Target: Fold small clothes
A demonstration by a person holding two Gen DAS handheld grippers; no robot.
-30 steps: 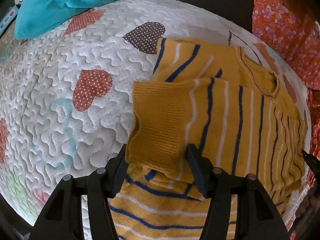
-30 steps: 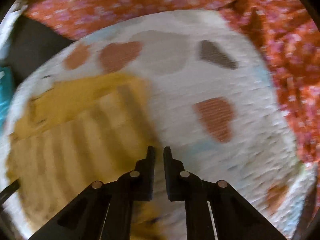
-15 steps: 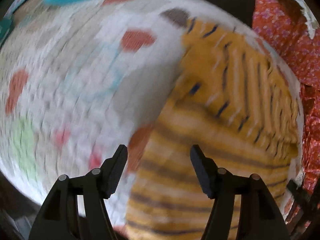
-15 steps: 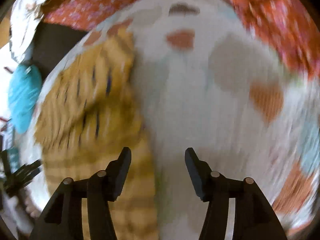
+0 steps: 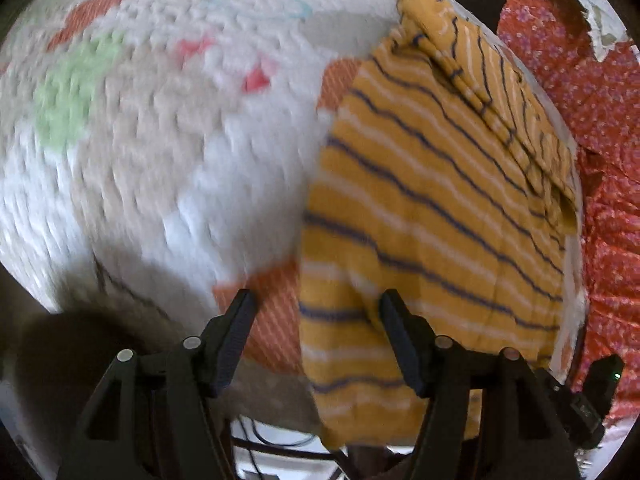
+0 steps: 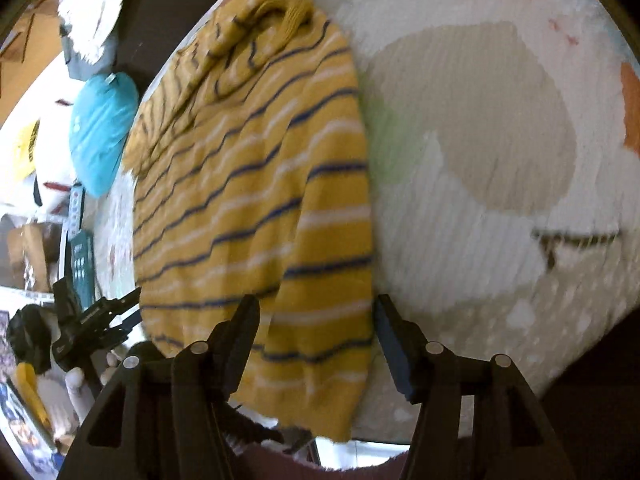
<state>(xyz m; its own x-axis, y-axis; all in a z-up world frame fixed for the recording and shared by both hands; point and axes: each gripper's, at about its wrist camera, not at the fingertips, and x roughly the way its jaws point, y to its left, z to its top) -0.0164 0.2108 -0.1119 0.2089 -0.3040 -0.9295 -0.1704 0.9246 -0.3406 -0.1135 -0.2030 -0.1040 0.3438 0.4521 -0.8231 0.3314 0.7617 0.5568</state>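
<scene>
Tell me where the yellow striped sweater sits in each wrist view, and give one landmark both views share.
Left wrist view: the yellow striped sweater fills the right half, its lower edge between the open left gripper fingers.
Right wrist view: the sweater fills the left-centre, its lower edge between the open right gripper fingers.
Shared landmark: the white quilt with coloured patches, under the sweater in both.

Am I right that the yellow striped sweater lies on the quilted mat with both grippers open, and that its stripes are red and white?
Not quite: the stripes are dark blue and white, not red, as both wrist views show. The rest holds: the yellow striped sweater lies on the quilted mat, and the left gripper and right gripper both stand open.
</scene>
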